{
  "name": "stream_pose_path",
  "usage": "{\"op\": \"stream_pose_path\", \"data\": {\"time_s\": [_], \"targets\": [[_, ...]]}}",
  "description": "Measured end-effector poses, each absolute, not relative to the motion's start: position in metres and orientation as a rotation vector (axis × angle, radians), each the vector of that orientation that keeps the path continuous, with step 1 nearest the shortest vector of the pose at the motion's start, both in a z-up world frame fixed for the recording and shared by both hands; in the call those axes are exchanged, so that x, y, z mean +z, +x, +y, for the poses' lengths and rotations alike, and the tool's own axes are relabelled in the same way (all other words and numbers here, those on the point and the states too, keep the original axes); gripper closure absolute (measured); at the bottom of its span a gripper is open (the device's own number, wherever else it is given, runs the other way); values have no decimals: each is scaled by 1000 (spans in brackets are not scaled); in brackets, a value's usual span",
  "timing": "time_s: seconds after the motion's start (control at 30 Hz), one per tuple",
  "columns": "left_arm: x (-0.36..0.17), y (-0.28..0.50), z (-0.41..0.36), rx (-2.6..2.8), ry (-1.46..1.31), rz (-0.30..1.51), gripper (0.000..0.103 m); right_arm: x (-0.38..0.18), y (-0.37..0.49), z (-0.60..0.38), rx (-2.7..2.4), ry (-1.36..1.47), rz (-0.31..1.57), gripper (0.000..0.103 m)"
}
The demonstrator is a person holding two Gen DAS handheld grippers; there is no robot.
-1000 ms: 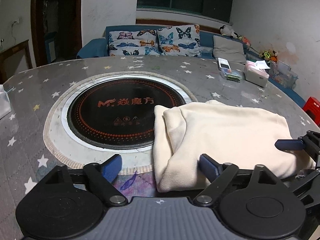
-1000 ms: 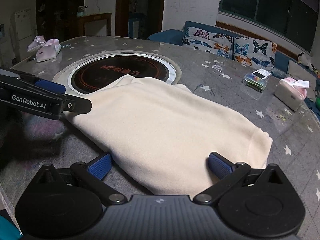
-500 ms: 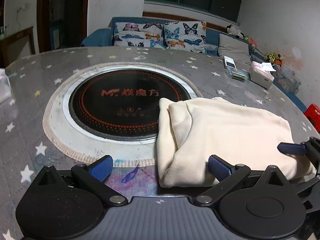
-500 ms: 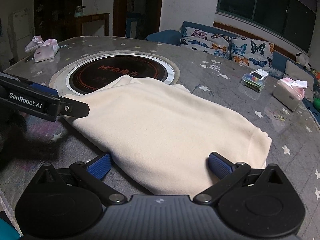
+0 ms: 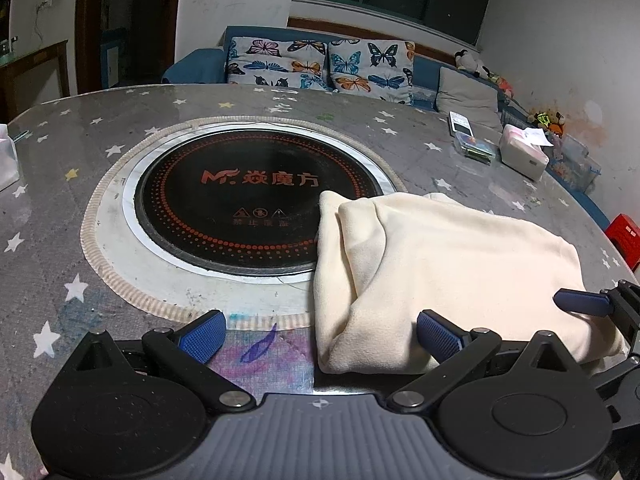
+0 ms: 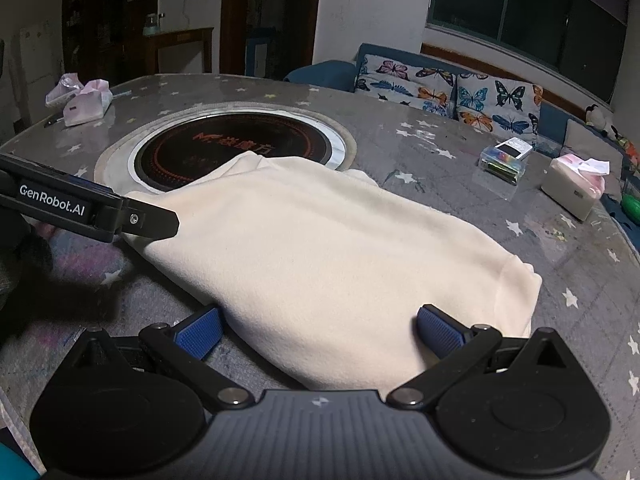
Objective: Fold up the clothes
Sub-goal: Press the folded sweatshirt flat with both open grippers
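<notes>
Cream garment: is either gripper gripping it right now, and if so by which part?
Nothing is held. The left gripper and right gripper both stand open at the near edge of the folded cream garment, pads not pinching it.

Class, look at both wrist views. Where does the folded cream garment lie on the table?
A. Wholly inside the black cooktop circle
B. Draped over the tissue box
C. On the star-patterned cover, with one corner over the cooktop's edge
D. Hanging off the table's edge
C: the folded cream garment rests on the star-patterned cover, and its far left corner overlaps the rim of the black cooktop.
</notes>
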State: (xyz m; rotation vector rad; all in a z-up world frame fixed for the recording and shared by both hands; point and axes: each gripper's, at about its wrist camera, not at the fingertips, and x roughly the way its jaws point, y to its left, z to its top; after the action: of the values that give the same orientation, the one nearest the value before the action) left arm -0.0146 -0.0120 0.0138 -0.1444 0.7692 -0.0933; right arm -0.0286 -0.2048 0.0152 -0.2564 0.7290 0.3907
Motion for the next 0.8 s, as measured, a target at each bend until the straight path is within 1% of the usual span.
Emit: {"op": "stream_pose_path", "data": {"time_s": [0.53, 0.8], "targets": [[17, -19, -14, -75, -135, 761, 0, 20, -29, -197, 372, -300, 750, 0], [20, -22, -13, -71, -121, 758, 0, 30, -33, -190, 392, -313, 725, 0]]}}
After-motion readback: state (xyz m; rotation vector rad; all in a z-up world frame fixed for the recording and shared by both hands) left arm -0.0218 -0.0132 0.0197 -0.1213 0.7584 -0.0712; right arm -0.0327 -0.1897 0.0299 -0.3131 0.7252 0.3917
